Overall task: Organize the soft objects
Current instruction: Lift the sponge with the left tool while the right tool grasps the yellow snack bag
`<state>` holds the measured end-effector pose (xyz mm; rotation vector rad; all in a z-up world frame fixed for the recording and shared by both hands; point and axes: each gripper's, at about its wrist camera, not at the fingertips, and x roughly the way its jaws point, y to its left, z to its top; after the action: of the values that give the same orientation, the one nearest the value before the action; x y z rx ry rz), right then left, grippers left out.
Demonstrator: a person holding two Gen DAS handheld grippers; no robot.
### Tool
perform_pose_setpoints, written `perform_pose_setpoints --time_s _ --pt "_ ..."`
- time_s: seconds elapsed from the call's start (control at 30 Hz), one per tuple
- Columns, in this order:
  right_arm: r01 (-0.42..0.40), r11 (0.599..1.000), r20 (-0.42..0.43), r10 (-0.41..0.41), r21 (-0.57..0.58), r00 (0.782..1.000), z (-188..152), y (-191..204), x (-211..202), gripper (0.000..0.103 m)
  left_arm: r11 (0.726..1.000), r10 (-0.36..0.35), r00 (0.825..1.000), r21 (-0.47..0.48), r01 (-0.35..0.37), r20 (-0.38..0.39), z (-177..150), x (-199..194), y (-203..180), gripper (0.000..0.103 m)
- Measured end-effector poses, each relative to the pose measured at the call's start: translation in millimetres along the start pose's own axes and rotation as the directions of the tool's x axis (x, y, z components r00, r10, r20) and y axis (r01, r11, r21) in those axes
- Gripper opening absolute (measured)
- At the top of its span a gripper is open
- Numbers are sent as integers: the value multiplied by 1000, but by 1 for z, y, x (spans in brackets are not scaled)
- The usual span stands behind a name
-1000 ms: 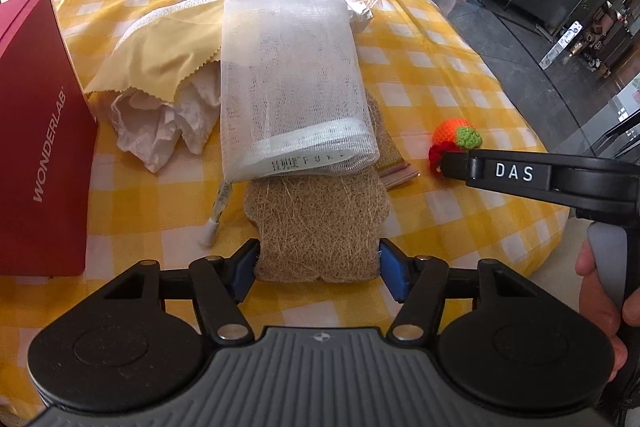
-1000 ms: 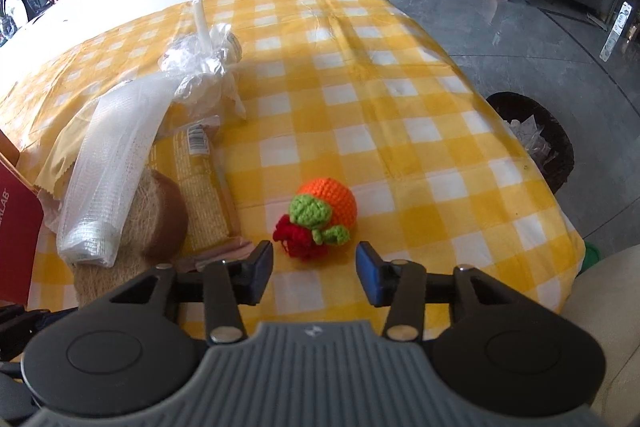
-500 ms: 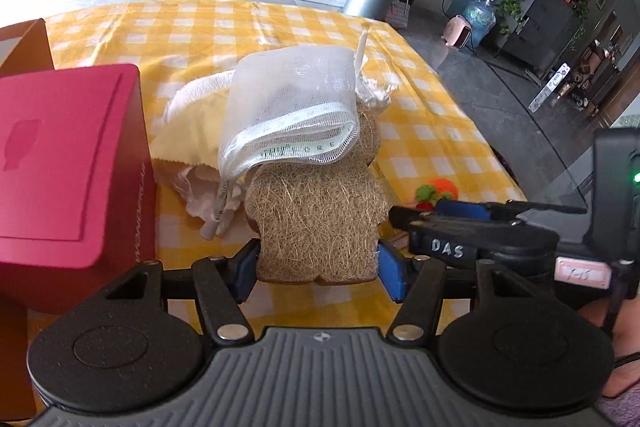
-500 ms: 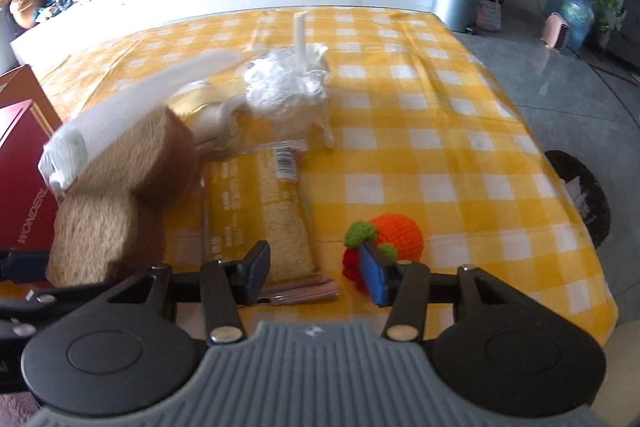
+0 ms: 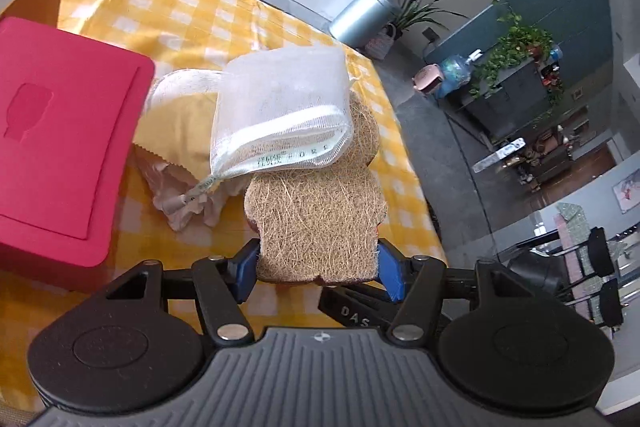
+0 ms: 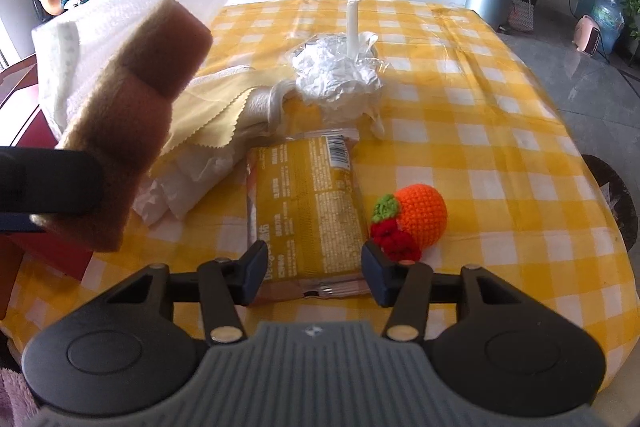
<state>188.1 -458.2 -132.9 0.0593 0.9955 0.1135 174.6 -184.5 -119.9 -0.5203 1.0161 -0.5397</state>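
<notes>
1. Coarse brown fibre fills the middle of the left wrist view: a bread-shaped loofah sponge (image 5: 318, 227) is clamped at its near end between the blue pads of the left gripper (image 5: 318, 265). Its long axis runs straight away from the camera, the far end raised off the table.
2. Draped over that far end lies a white mesh bag (image 5: 280, 119), its hemmed mouth facing the camera and a drawstring hanging at the left.
3. To the left sits a red box (image 5: 60, 155) on the yellow checked tablecloth (image 5: 168, 15); between box and sponge lie a yellow cloth (image 5: 176, 135) and crumpled white fabric (image 5: 180, 203).
4. In the right wrist view the right gripper (image 6: 314, 269) has its fingers spread apart, holding nothing, either side of the near end of a yellow packet (image 6: 306, 211).
5. That packet lies flat on the table, long axis pointing away from the camera.
6. Just right of the packet rests an orange crocheted toy (image 6: 416, 217), its red part touching the right finger's tip.
7. At the left the lifted sponge (image 6: 132, 123) tilts up and away, the mesh bag (image 6: 76, 63) on top.
8. Beyond the packet sits crumpled clear plastic (image 6: 338, 79) with a white stick upright in it.
</notes>
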Motion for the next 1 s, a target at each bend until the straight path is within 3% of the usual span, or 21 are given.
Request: perform_pose_setpoints --time_s 0.1,0.17,0.23,0.27,0.33,0.4,0.67,1.0 --pt "-30 999 14 30 -32 999 -3 6 -5 52 990 -142 990 16 142 18 3 -9 -3 69" --pt "-24 999 13 24 -47 1000 -3 10 -5 53 985 -169 985 -35 171 45 13 -11 2 69" --pt "-9 999 12 9 -38 1000 -2 12 -3 53 978 -130 991 -162 130 12 23 -2 18 69" --pt "-13 1000 13 13 -28 1000 -1 12 -3 53 979 -111 994 -171 109 -2 24 2 21 69" --pt "-18 1000 16 19 -22 1000 1 12 -2 53 995 -72 997 -69 71 -22 25 4 12 69" --pt "-16 999 25 17 -35 1000 2 14 -2 54 997 -83 996 8 83 -31 21 4 3 69" --pt "-13 997 26 15 -79 1000 11 14 12 66 999 31 999 14 -31 9 19 -1 11 69" --pt "37 995 -39 -41 -89 998 13 16 38 77 999 22 1000 46 -23 15 15 -10 11 69"
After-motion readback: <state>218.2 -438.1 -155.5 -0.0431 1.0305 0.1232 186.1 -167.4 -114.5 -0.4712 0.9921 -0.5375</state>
